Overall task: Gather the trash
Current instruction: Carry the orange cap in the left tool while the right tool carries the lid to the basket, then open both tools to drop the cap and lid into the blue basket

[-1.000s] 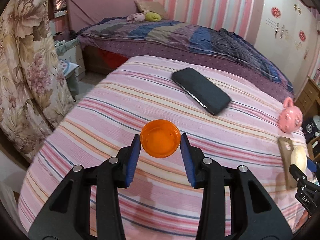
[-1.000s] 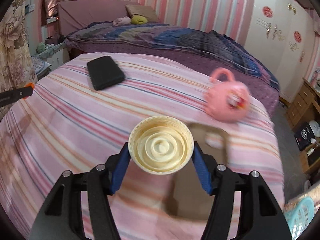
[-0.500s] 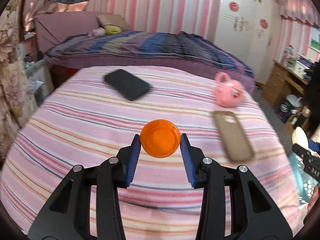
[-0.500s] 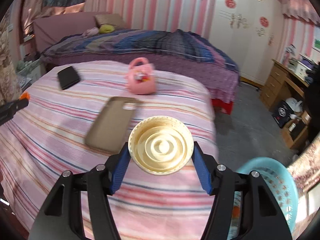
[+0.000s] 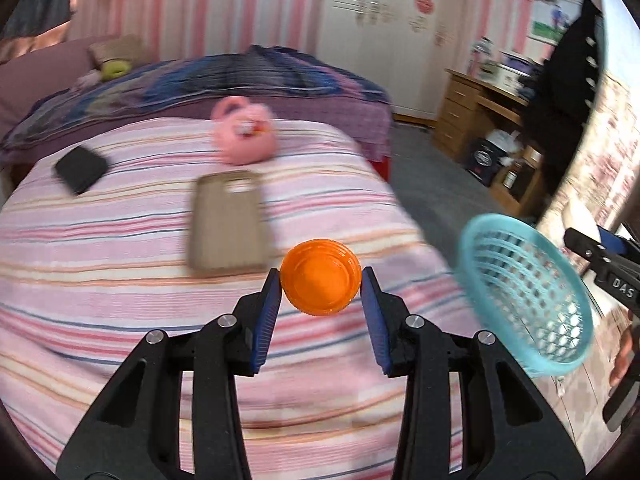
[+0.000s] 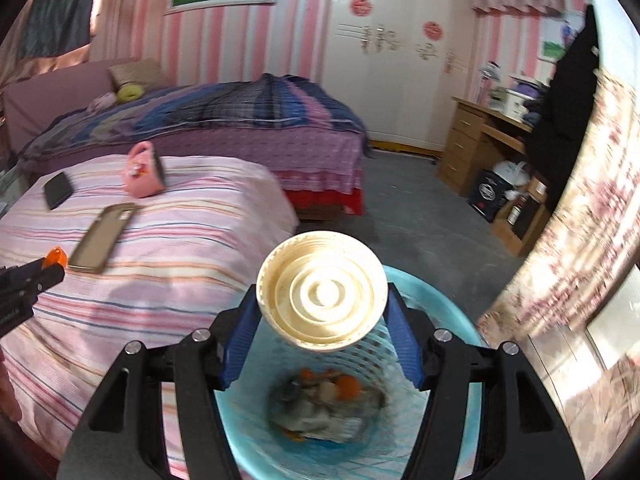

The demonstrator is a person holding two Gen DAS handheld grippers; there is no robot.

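Left wrist view: orange cap (image 5: 320, 288) is clamped betw. the left gripper (image 5: 320, 312) pads, held over the striped bed (image 5: 100, 280); blue basket (image 5: 528, 300) is seen to the right. Right wrist view: cream lid (image 6: 322, 294) is pinched by the right gripper (image 6: 322, 340) jaws, directly above the basket (image 6: 452, 312), w/ trash (image 6: 320, 404) inside.

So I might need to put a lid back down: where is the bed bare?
Bare stripes lie nearest us, below the phone case, and between it and the black phone. The pink purse crowds the far edge.
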